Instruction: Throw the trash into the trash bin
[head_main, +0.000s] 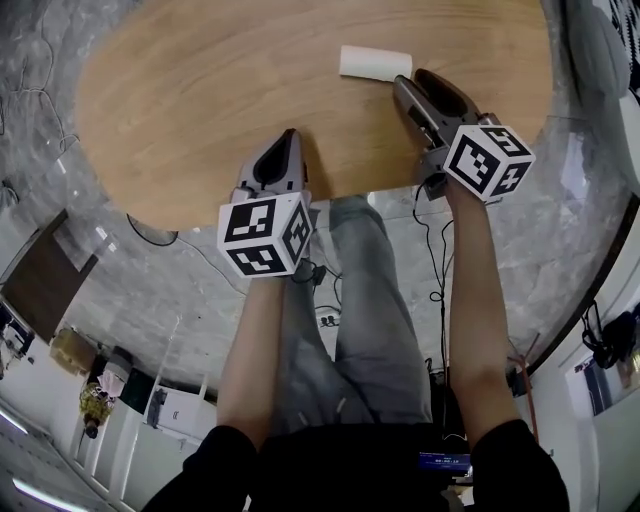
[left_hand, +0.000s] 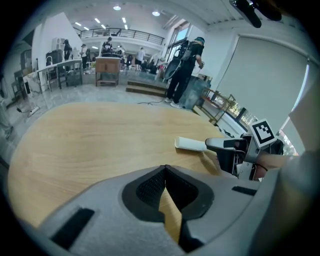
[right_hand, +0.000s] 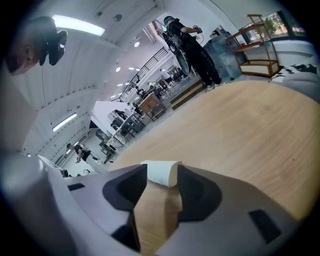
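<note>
White against the pale wood, the white roll (head_main: 375, 62), which looks like rolled paper and is the only trash in sight, lies flat on the far right part of the oval table (head_main: 200, 90). In the head view its long axis runs nearly left to right across the tabletop. The right gripper (head_main: 412, 80) points up and to the left at it, so the roll sits askew to the gripper's line and not square across it. Its jaws stand apart and its tips are at the roll's right end. In the right gripper view the white roll (right_hand: 159, 171) fills the mouth between the two tips, its cut end turned to the right, but I cannot tell that the pads press on it, so I judge it not gripped. The left gripper (head_main: 290, 140) hovers over the near edge of the table, well apart from the roll, with its jaws closed together and nothing between them. From the left gripper view the white roll (left_hand: 190, 144) lies ahead and to the right, just before the other gripper. The right hand is plainly the nearer. No trash bin shows in any view.
</note>
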